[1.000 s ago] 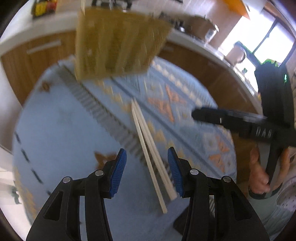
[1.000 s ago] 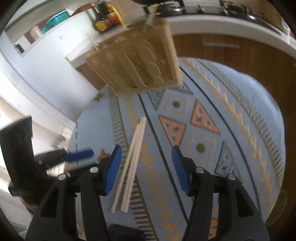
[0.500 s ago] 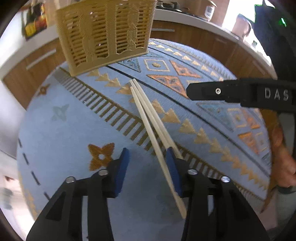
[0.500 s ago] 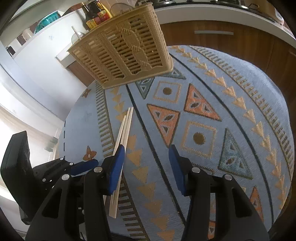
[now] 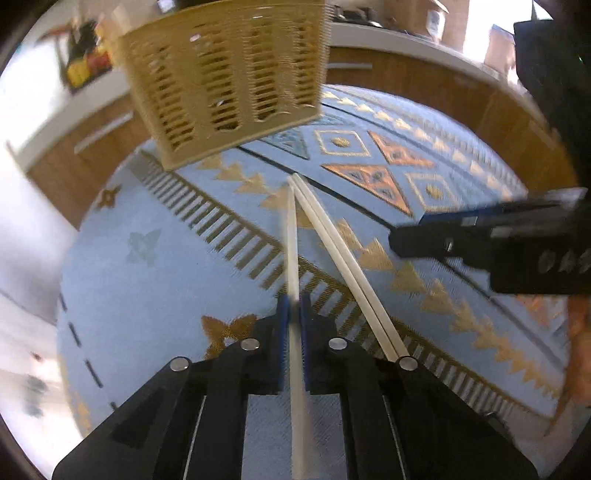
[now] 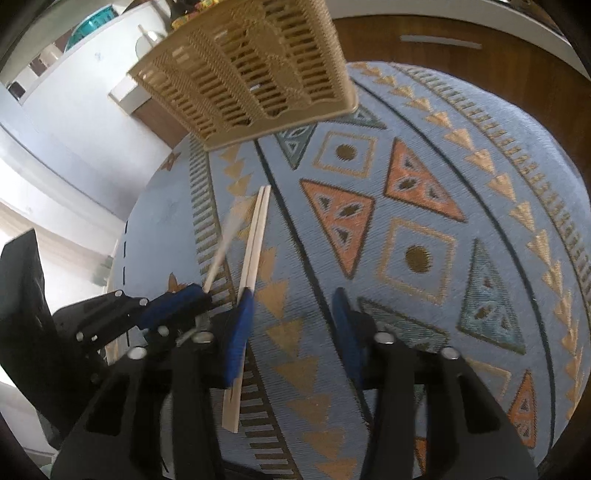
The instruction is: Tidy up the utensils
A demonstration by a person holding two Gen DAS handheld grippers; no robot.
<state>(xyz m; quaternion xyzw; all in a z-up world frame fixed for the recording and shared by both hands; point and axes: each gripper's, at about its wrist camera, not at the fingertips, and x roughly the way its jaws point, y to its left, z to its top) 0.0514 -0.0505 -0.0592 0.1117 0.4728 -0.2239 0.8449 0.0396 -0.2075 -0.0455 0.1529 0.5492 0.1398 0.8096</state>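
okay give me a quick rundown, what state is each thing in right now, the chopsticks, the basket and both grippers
Left gripper: shut on one chopstick.
Held chopstick: clamped between the blue pads, swung away from the other, blurred.
Other chopstick: lying flat on the patterned cloth.
Right gripper: jaws closing, nothing between them; the flat chopstick lies outside its left pad.
Basket: upright at the far edge of the cloth; contents cannot be made out.

surface (image 6: 424,177): blue patterned cloth | cabinets (image 6: 461,70): brown wood, bar handles | counter (image 5: 391,33): white, cluttered | wall (image 6: 77,122): white | window (image 5: 484,22): bright daylight
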